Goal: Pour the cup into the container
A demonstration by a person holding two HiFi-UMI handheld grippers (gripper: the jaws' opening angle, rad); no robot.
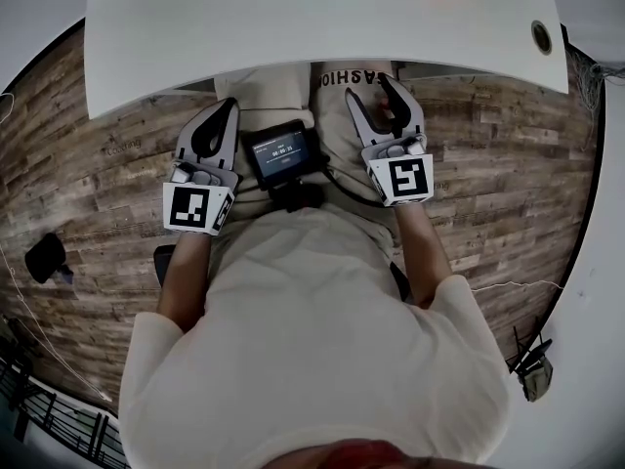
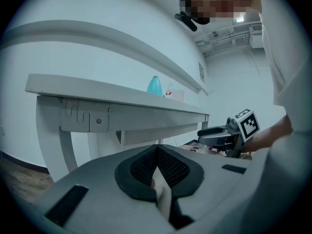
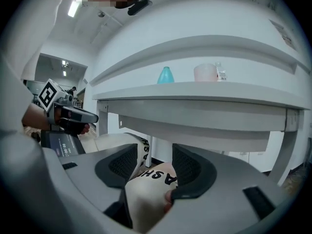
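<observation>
The cup [image 3: 165, 75], which I take to be the teal, dome-topped thing, stands on the tabletop [image 3: 219, 95] just above centre in the right gripper view. Nothing is holding it. The pale pink container [image 3: 205, 72] stands near it to the right, with a small clear thing [image 3: 221, 75] just beside the container. Both gripper views look up from below rim level, so what either vessel holds cannot be told.

The right gripper [image 3: 155, 152] is below the tabletop's edge. Its fingers [image 3: 187, 167] are moderately apart and grip nothing; only the person's leg [image 3: 146, 189] shows through the gap. The left gripper [image 2: 157, 149] is just as low. Its fingers [image 2: 141, 167] are closed tip to tip on nothing. In the head view both grippers sit in the middle of the frame over the lap, on either side of a small screen [image 1: 278, 149].

Likely risks from here:
- Either gripper could strike the tabletop's edge or underside if it comes straight up from this low position.
- The left gripper would push the cup over if it reached in with its fingers closed.
- The cup, container and clear thing stand close together, so a wide approach could knock one of the neighbours.
- With the fill level unknown, a hard squeeze or a quick tilt could spill before the cup is over the container.
</observation>
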